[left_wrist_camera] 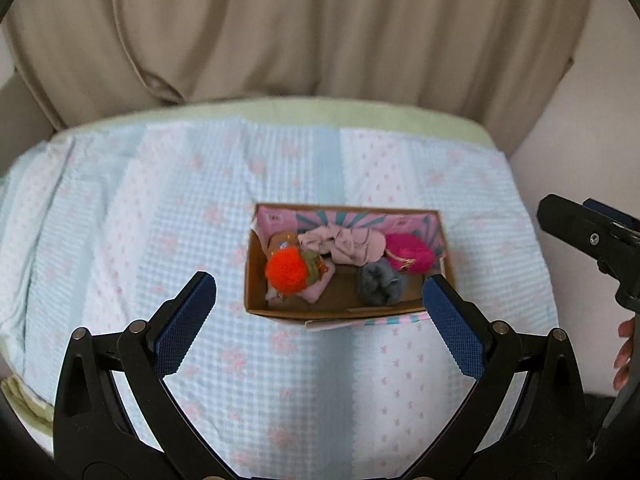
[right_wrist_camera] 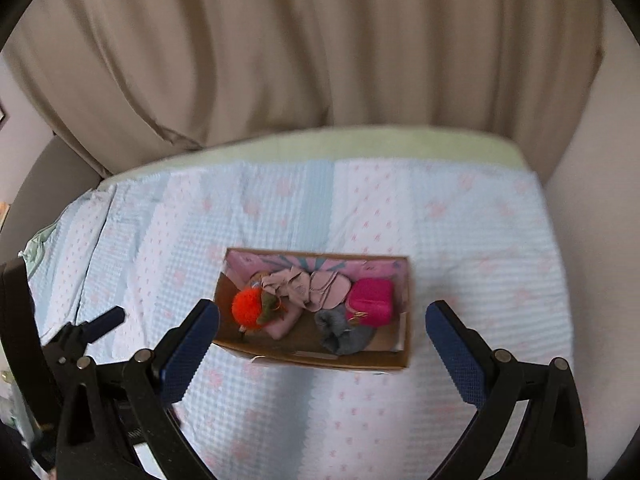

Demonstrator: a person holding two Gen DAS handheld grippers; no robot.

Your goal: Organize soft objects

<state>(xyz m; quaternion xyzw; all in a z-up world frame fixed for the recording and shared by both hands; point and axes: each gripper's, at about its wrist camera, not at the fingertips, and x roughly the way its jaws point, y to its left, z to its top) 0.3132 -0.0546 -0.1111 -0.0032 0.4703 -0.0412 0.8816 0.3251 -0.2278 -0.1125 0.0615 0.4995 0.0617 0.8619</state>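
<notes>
Both grippers (left_wrist_camera: 319, 296) (right_wrist_camera: 322, 324) wide apart — above cardboard box (left_wrist_camera: 256, 280).

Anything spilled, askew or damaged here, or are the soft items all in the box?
Nothing stands out. The orange pom-pom, pale pink cloth, magenta pouch and grey item all lie inside the cardboard box, which sits flat on the quilt. Both grippers, left and right, are open and empty.
</notes>
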